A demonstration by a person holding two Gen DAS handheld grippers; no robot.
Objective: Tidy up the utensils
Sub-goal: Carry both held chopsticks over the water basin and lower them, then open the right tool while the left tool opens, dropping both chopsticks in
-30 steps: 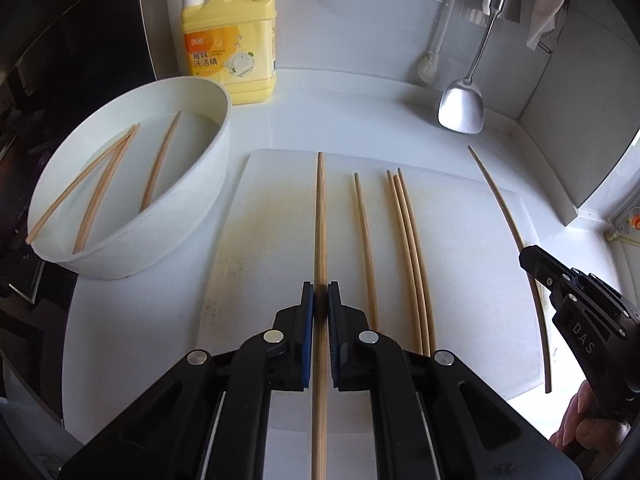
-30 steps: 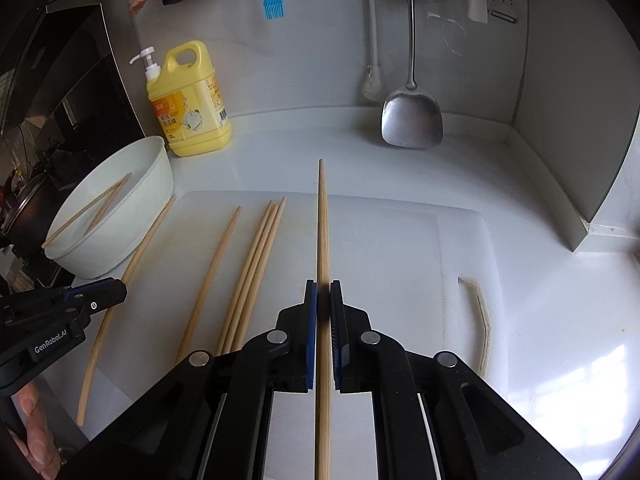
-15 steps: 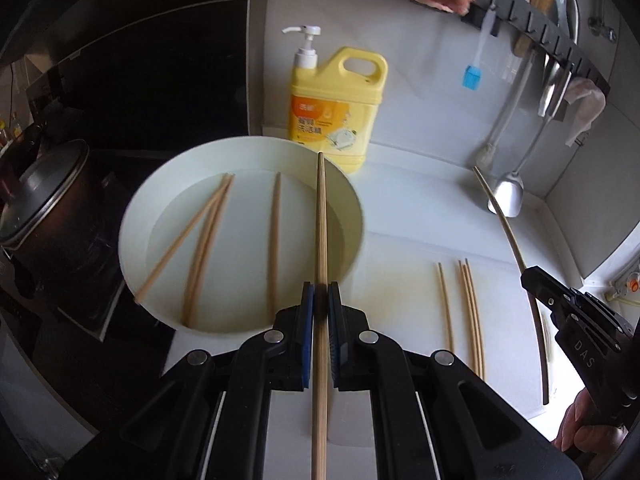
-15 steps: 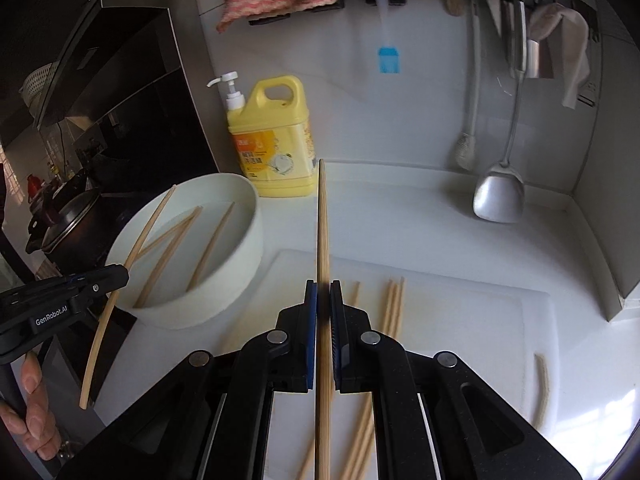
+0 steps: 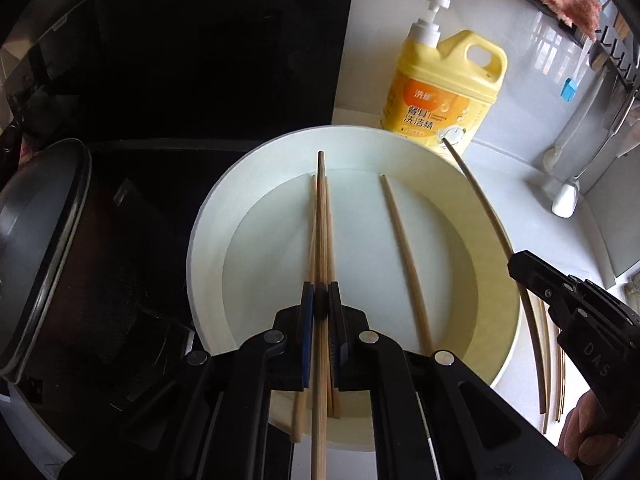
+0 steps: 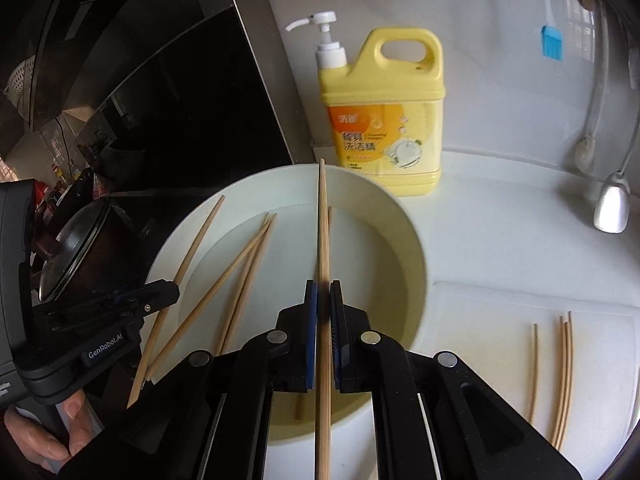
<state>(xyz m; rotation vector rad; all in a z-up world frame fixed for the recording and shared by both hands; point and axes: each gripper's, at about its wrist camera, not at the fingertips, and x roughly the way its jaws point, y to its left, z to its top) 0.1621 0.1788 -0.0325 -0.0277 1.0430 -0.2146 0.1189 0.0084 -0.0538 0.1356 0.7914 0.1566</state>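
My left gripper [image 5: 321, 300] is shut on a wooden chopstick [image 5: 320, 232] that hangs over the white bowl [image 5: 212, 216]. Three chopsticks lie in the bowl, one of them [image 5: 404, 256] to the right of the held one. My right gripper [image 6: 323, 300] is shut on another chopstick [image 6: 323, 232], also held above the bowl [image 6: 416, 240]. In the left wrist view the right gripper [image 5: 520, 266] shows at the right with its curved chopstick [image 5: 484, 200]. In the right wrist view the left gripper [image 6: 168, 292] stands at the left over the bowl's rim. Three more chopsticks [image 6: 564, 376] lie on the white cutting board [image 6: 500, 320].
A yellow dish soap bottle [image 6: 384, 112] stands behind the bowl. A dark pot with a glass lid [image 5: 44, 256] sits on the stove at the left. A ladle [image 6: 610, 204], a brush and a blue silicone brush [image 6: 552, 42] hang on the wall at the right.
Both grippers have carried their chopsticks left, from over the cutting board to over the white bowl. The bowl now fills the middle of both views.
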